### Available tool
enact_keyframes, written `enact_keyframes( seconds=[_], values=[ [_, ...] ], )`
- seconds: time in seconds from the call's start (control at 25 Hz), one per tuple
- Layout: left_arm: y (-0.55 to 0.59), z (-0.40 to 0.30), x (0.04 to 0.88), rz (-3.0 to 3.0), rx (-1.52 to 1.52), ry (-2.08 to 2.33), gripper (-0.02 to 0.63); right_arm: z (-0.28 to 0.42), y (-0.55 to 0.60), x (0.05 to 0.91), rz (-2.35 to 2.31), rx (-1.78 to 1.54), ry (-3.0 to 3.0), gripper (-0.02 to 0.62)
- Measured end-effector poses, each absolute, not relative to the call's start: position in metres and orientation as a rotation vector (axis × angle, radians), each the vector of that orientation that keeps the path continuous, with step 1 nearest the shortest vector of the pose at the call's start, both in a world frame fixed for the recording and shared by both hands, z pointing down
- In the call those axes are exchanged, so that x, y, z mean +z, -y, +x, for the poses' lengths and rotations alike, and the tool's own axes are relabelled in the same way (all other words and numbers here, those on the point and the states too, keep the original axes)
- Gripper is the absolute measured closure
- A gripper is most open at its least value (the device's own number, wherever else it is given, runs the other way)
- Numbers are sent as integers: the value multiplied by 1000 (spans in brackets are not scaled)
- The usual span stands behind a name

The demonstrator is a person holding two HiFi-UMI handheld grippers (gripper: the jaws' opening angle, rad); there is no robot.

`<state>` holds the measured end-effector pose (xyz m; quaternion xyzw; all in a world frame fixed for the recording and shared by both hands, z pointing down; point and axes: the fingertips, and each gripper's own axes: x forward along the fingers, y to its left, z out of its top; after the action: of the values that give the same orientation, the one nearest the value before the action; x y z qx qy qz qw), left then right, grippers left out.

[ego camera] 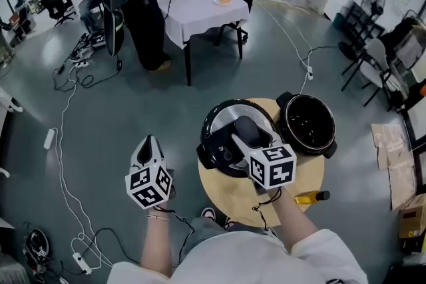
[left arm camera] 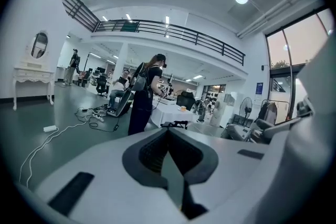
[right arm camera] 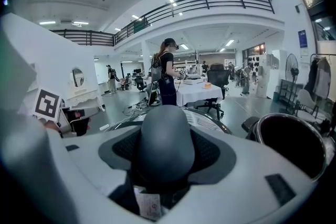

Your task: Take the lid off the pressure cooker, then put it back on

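Steel lid (ego camera: 223,118): looking heavy, rigid, slick; black knob (right arm camera: 161,134) offering the best hold.
Right gripper (right arm camera: 163,157): clamping black knob.
Left gripper (left arm camera: 169,152): sitting closed, empty.

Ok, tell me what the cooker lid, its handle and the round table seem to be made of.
Lid: glossy black rim, likely plastic, around a silvery, reflective plate, probably metal.
Handle: dark grey, matte, smoothly rounded; looks like moulded plastic.
Round table: pale tan, dull top, wood or wood veneer perhaps; no grain can be made out.
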<state>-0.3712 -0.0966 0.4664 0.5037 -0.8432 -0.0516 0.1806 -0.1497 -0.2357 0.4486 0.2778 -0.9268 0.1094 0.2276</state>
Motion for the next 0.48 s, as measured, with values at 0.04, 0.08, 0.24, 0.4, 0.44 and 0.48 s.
enact_keyframes(
  seconds=[0.04, 0.08, 0.24, 0.4, 0.44, 0.48],
  values=[
    [100, -370, 465, 1432, -149, 2379, 611, -148, 238, 444, 771, 294, 2557, 316],
    [104, -368, 463, 1442, -152, 2376, 611, -147, 240, 440, 778, 288, 2560, 317],
    [121, -359, 456, 1490, -159, 2364, 611, -134, 255, 424, 822, 289, 2571, 317],
    [141, -346, 451, 1545, -155, 2341, 611, -115, 271, 414, 872, 278, 2564, 316],
    [146, -342, 450, 1558, -152, 2334, 611, -110, 276, 412, 886, 277, 2562, 316],
    [152, -338, 447, 1571, -147, 2329, 611, -104, 280, 409, 900, 279, 2560, 316]
  ],
)
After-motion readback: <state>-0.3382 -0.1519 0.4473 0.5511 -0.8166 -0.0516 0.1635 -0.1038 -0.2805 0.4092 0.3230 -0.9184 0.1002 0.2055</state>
